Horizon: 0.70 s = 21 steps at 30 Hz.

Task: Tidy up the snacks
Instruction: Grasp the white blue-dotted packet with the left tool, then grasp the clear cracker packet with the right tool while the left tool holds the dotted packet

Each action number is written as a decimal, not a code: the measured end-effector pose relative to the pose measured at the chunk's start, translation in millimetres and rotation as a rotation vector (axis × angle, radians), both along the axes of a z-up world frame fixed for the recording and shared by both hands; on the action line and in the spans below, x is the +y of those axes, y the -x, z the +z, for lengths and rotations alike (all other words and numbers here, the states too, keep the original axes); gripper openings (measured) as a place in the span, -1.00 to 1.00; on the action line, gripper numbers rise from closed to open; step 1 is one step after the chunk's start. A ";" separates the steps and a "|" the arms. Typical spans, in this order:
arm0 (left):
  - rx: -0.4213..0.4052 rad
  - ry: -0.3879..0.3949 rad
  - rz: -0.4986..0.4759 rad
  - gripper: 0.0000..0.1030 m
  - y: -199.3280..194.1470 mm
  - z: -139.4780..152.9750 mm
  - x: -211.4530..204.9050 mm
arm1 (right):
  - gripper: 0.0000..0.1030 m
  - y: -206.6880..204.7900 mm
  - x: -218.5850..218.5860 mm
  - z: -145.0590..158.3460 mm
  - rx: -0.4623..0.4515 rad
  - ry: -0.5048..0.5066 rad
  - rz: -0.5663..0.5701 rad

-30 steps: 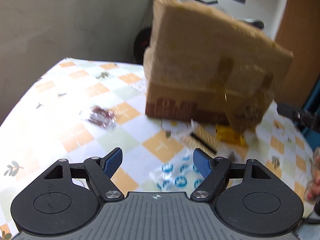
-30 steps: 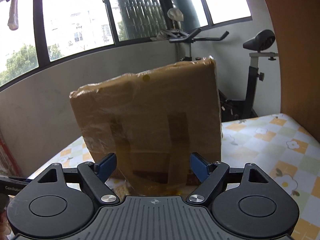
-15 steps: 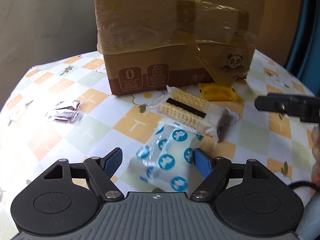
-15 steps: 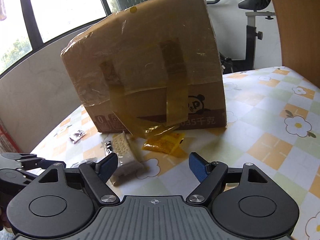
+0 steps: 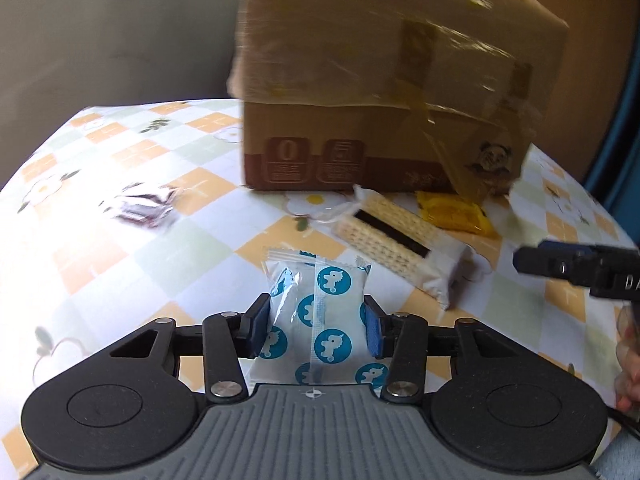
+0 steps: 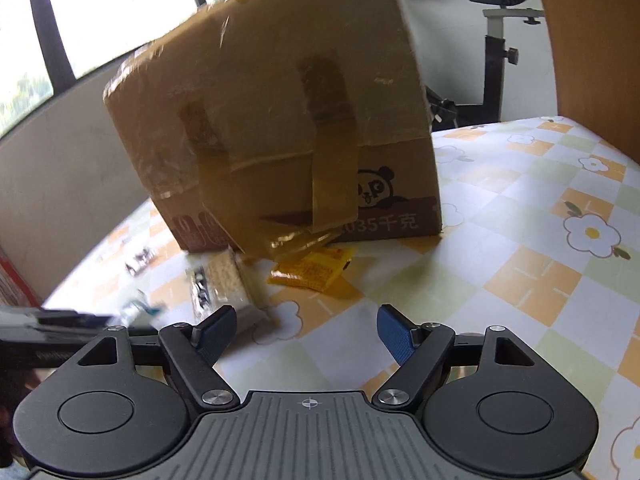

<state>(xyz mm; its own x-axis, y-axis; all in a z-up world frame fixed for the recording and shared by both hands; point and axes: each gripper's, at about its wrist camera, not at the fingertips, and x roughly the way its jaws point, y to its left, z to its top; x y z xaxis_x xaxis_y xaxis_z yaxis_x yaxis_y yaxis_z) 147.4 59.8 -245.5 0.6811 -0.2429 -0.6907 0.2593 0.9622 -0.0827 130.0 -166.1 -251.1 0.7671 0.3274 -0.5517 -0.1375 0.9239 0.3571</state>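
Checked cloth with little flowers covers the table (image 5: 100,184), and a big brown cardboard box (image 5: 384,92) wrapped in shiny tape stands at the top of the left wrist view. My left gripper (image 5: 316,330) sits low in the middle of that view, and its jaws have just been closing in on the white packet with blue animal dots (image 5: 320,320), which lies flat on the cloth; the blue pads now touch both of its sides, so I call it grasped. I think this packet is light and puffy, with thin slippery wrap that can crinkle or slide, so I want to hold its fat middle and squeeze gently. Just right of it lies the wafer packet (image 5: 400,248), which looks stiff but easy to crack; I would take it across its short sides. A yellow packet (image 6: 312,270) rests near the foot of the box in the middle of the right wrist view. A small silver packet (image 5: 140,206) lies well apart at the left of the left view. My right gripper (image 6: 306,334) has just been narrowing its jaws, but nothing is between them, only bare cloth.
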 end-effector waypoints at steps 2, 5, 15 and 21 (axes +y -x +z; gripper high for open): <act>0.000 0.035 0.040 -0.04 1.4 -0.8 7.2 | 0.39 -3.9 8.0 1.7 -0.010 0.027 0.040; 0.020 0.115 0.107 -0.05 -0.1 0.3 19.1 | 0.39 -13.1 22.7 5.0 -0.025 0.071 0.125; 0.015 0.179 0.196 -0.04 5.4 -2.2 30.3 | 0.28 -55.2 66.6 8.9 -0.046 0.208 0.305; 0.022 0.202 0.206 -0.04 6.4 -2.9 32.4 | 0.16 -71.1 84.4 4.8 -0.025 0.244 0.357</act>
